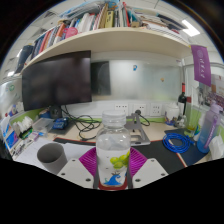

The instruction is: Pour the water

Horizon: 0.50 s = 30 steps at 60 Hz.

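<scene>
My worry first: the clear plastic bottle [113, 150] with its white screw cap [116, 118] stands upright between my fingers, and as far as I can see the cap is on, so tipping it now would pour nothing; if the cap is in fact loose, any tilt could send water over the dark desk surface [75, 152] and toward the cables and gear lying near the black monitor [57, 80] behind it. The other risk is the grip itself. The bottle is smooth and round, it looks partly filled with something yellow-green showing low inside it, and if my hold is light it could twist or slide down once I lean it over. I judge that aiming matters as well: the only likely receiver I can make out is a round grey cup-like vessel [50, 153] off to the left on the desk, well apart from the bottle, so a pour begun here would miss it altogether. As for my tongs [113, 166], the purple pads [89, 160] sit on both sides of the bottle's lower body and appear pressed against it, with no gap that I can see at either side, so I take it that I am gripping the bottle about as wide as its body allows. Whether it rests on the desk or hangs in my hold I cannot tell, since its base is hidden between the fingers. Above, a long shelf of books [100, 25] runs across the wall.
</scene>
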### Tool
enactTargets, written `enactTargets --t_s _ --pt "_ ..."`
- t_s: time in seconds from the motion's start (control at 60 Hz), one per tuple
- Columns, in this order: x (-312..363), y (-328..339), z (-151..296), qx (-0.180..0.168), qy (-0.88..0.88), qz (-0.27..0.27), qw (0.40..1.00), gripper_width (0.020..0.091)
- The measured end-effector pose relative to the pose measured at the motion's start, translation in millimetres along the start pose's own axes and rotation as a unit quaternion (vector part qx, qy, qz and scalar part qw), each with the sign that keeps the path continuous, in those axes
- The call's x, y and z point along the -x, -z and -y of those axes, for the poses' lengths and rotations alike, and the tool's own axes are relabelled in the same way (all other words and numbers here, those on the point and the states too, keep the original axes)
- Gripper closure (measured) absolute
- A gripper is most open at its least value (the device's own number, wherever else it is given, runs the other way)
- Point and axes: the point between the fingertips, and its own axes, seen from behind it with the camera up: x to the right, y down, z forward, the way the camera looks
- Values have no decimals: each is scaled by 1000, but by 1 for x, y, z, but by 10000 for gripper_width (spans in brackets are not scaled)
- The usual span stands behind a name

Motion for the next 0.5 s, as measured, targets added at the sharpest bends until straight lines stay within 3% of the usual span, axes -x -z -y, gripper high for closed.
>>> enactTargets --t_s 0.3,0.5 --pt "-1 -5 -15 -22 -8 -8 1000 710" --pt "-4 -1 -20 -13 -22 -23 999 566"
